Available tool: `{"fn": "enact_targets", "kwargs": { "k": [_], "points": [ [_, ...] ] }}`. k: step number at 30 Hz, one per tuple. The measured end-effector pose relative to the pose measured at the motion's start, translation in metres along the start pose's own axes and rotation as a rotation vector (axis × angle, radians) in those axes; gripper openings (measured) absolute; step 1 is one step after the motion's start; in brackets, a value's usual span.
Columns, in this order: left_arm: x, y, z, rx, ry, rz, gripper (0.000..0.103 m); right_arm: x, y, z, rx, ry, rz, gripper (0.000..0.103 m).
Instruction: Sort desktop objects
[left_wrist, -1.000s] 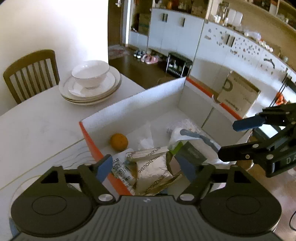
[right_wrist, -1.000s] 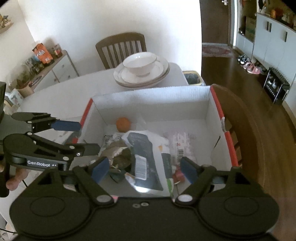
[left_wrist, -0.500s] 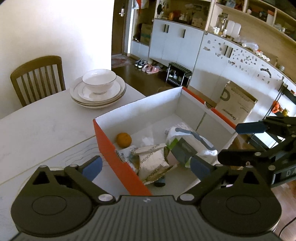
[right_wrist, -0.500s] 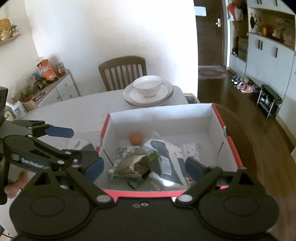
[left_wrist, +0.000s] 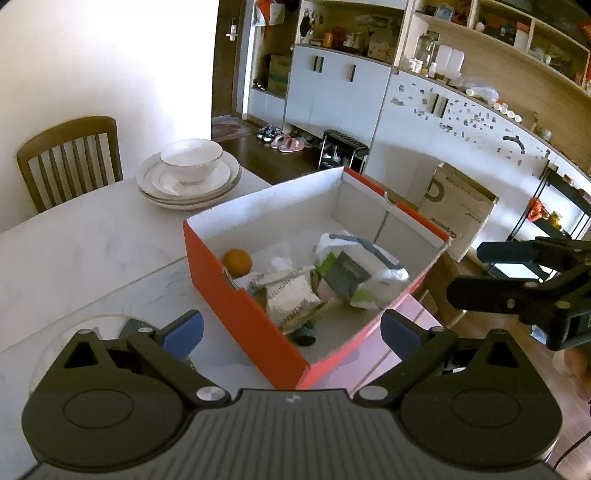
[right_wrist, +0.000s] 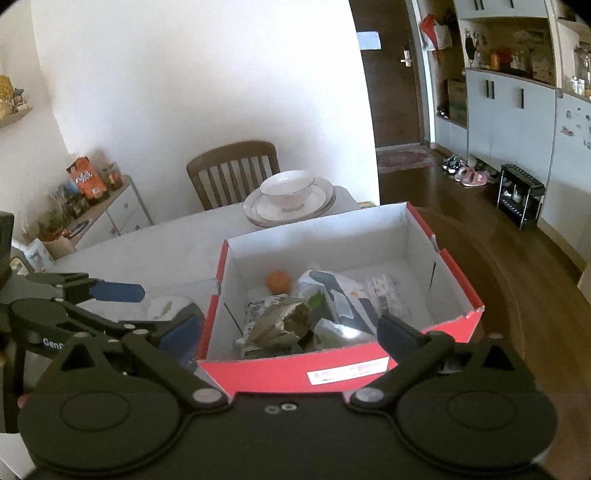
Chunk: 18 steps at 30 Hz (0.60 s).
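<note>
While the left tongs (left_wrist: 290, 330) stand wide and empty at lower centre, the red box (left_wrist: 243, 306) mid-frame holds an orange (left_wrist: 237, 261) and crumpled packets (left_wrist: 356, 275), likely sorted there. From the right view, the right tongs (right_wrist: 288, 332) are opening, nothing between them; packets overlap, labels unreadable, and the table (right_wrist: 166, 240) is cut off left.

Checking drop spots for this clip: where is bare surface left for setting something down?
Bare tabletop lies between the stacked plates and the red box. Inside the box, the far end behind the orange is free. The near end is crowded with packets.
</note>
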<state>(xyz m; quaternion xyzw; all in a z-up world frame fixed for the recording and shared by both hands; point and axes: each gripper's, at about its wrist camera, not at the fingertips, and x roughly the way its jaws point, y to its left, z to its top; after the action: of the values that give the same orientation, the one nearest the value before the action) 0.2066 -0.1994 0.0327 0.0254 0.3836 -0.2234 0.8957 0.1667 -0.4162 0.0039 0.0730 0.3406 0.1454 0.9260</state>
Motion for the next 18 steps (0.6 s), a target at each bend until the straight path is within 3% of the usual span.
{"fn": "enact_targets", "kwargs": {
  "k": [7, 18],
  "points": [
    [-0.015, -0.011, -0.016, 0.024, -0.023, 0.009, 0.103, -0.021, 0.012, -0.013, -0.027, -0.054, -0.007, 0.102],
    [-0.031, -0.022, -0.025, 0.057, -0.065, 0.015, 0.103, -0.034, 0.011, -0.023, 0.004, -0.063, -0.005, 0.102]
  ]
}}
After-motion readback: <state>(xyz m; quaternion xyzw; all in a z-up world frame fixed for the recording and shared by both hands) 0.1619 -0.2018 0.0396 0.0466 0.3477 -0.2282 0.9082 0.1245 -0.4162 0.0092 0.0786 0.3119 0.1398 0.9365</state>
